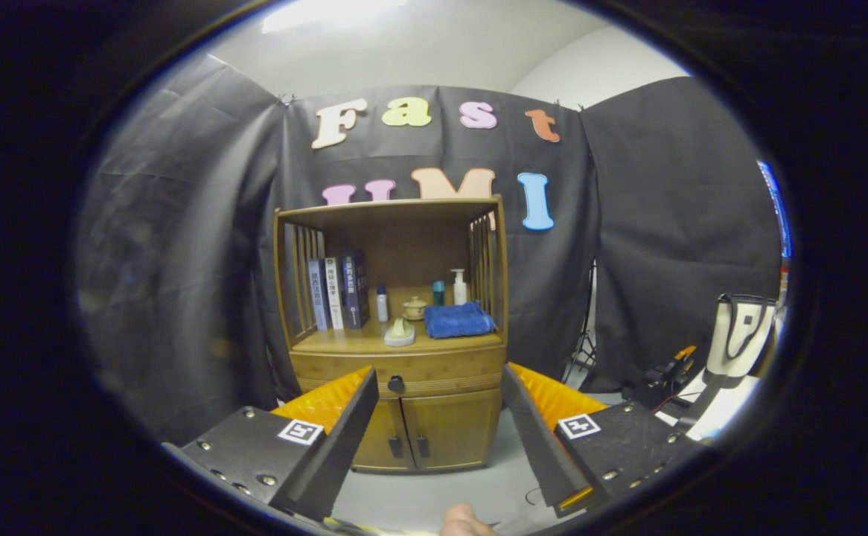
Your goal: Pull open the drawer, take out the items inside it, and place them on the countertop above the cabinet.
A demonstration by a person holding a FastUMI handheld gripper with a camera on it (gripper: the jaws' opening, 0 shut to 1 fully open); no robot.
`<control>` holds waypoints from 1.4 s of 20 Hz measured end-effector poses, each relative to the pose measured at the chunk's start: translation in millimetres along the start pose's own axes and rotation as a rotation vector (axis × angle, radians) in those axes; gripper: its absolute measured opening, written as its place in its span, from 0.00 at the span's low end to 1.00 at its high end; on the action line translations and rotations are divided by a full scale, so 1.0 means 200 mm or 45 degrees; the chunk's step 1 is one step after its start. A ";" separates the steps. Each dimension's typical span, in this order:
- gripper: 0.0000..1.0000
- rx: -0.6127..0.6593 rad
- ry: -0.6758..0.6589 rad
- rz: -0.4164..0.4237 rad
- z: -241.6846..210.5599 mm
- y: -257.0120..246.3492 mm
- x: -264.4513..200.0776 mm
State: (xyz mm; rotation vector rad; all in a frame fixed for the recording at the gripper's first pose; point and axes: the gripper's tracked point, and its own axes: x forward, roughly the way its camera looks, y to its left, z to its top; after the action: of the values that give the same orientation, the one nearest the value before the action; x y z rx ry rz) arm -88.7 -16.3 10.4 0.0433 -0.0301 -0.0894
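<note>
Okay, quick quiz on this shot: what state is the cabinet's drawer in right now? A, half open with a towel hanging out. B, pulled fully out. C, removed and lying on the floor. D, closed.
D: the drawer sits flush in the cabinet front, its knob untouched, with the gripper back from it and its jaws wide open.

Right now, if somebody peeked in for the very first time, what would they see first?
Probably the wooden cabinet standing beyond the tool, whose fingers are spread open and holding nothing. Its drawer is shut, with a dark knob between the fingers. On the countertop above lie a folded blue towel, some books and little bottles.
</note>
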 end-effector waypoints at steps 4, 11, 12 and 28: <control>0.99 -0.003 0.011 0.005 -0.03 0.01 0.00; 0.99 -0.010 0.040 0.025 -0.07 0.00 0.02; 0.99 -0.010 0.043 0.031 -0.08 0.00 0.02; 0.99 0.255 0.088 0.364 -0.06 0.03 0.43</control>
State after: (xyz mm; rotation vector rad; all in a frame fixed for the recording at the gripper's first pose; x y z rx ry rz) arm -2.3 -16.5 0.6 0.2411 0.0240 0.2013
